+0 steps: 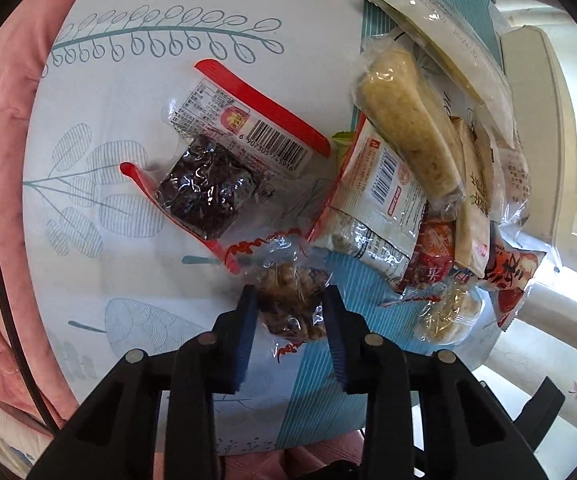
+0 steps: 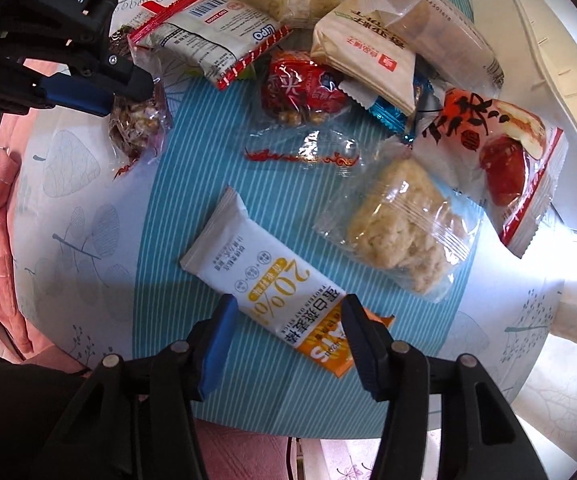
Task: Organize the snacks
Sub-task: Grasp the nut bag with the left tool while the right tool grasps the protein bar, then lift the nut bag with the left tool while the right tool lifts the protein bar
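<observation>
My left gripper (image 1: 290, 300) is shut on a clear packet of brown nut candy (image 1: 292, 304); the packet also shows in the right wrist view (image 2: 138, 126) under the left fingers (image 2: 88, 92). A dark date pack with red edges (image 1: 212, 168) lies ahead of it. My right gripper (image 2: 286, 312) is open, its fingers either side of a white and orange protein bar (image 2: 272, 276) lying on the striped cloth. A clear bag of pale crispy snack (image 2: 400, 228) lies right of the bar.
A pile of snack packs lies at the table's right: a red and white date pack (image 2: 492, 160), a red candy packet (image 2: 304, 88), a white LIPO pack (image 2: 208, 40), a beige roll (image 1: 408, 120). Pink bedding (image 1: 0, 120) borders the round table's left edge (image 1: 36, 128).
</observation>
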Action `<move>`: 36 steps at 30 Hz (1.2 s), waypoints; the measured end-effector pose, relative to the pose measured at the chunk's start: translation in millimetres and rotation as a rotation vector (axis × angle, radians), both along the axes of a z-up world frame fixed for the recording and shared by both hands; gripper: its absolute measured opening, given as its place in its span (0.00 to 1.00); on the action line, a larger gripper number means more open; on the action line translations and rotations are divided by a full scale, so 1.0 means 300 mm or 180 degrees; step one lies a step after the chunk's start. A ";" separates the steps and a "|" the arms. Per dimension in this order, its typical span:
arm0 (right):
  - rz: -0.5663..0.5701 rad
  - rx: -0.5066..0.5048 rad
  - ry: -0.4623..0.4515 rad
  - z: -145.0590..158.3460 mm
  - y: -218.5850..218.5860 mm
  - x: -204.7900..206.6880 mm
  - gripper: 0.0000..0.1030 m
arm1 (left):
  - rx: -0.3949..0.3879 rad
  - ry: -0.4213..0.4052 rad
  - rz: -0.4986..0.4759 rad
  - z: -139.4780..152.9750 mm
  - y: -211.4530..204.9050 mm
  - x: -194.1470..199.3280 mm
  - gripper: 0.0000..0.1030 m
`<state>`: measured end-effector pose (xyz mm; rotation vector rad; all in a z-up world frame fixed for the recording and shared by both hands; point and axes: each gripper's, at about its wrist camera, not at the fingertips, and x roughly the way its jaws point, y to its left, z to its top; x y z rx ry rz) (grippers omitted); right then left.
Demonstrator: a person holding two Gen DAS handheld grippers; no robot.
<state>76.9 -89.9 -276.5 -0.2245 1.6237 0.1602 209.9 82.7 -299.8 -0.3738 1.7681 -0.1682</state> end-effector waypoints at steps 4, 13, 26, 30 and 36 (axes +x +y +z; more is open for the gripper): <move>-0.0038 0.0026 -0.0028 -0.002 0.023 0.000 0.52 | -0.0059 -0.0004 0.0003 -0.017 0.022 0.008 0.28; 0.0088 0.0152 0.0043 0.009 0.163 -0.003 0.14 | -0.0219 0.0040 0.0106 -0.028 0.094 -0.029 0.25; -0.0035 0.0552 0.0211 -0.047 0.174 -0.013 0.00 | -0.0097 -0.0192 0.0335 0.089 0.113 -0.175 0.23; -0.0087 0.0787 0.0176 -0.035 0.128 -0.015 0.00 | -0.0029 -0.0288 0.0441 0.151 0.116 -0.223 0.23; -0.0228 0.1133 0.0111 0.009 0.060 -0.035 0.00 | 0.0025 -0.0368 0.0531 0.238 0.112 -0.266 0.23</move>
